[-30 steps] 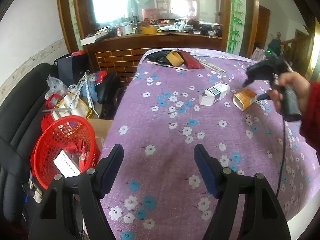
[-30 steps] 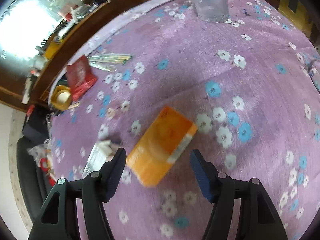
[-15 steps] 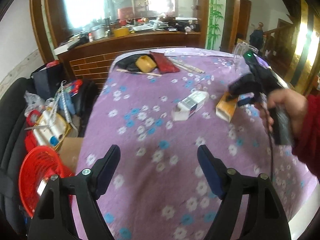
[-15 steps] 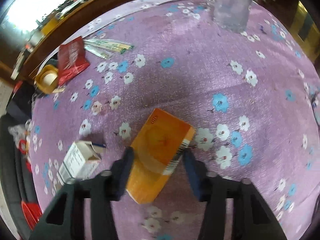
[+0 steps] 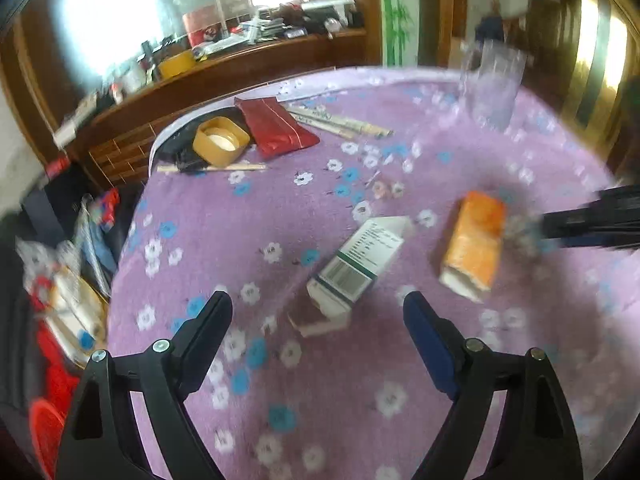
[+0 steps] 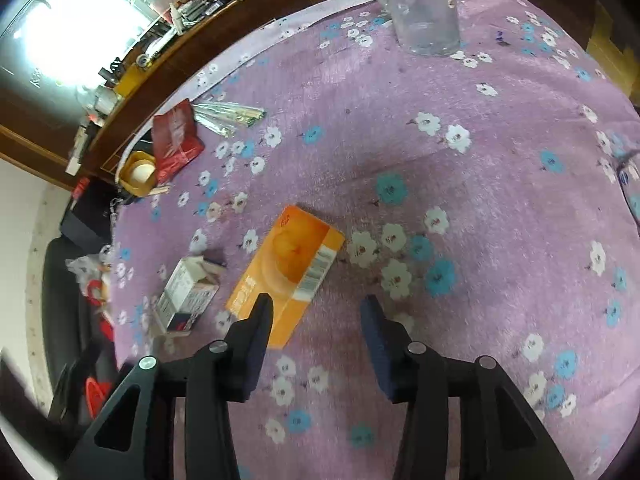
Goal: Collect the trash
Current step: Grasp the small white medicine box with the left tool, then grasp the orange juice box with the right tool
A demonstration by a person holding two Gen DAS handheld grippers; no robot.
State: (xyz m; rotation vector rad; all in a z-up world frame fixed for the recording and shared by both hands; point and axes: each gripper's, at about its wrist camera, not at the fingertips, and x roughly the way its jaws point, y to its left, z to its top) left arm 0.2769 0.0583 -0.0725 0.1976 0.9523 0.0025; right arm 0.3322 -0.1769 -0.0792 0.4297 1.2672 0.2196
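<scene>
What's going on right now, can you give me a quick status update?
Left gripper opening, empty, nearing white carton. Right gripper opening, orange box lying loose by its left finger. Nothing in the way.

Both grippers have black triangular arms, silver screws and seemingly dark-blue pads on the fingers (image 5: 426,330)

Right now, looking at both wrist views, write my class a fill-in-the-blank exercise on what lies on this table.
1. The tablecloth is purple with a ____ pattern.
2. The white carton lies beside an ____ carton.
3. The yellow tub sits next to a ____ pouch.
4. Neither the left tongs nor the right tongs hold ____.

Missing words: flower; orange; red; anything
</scene>
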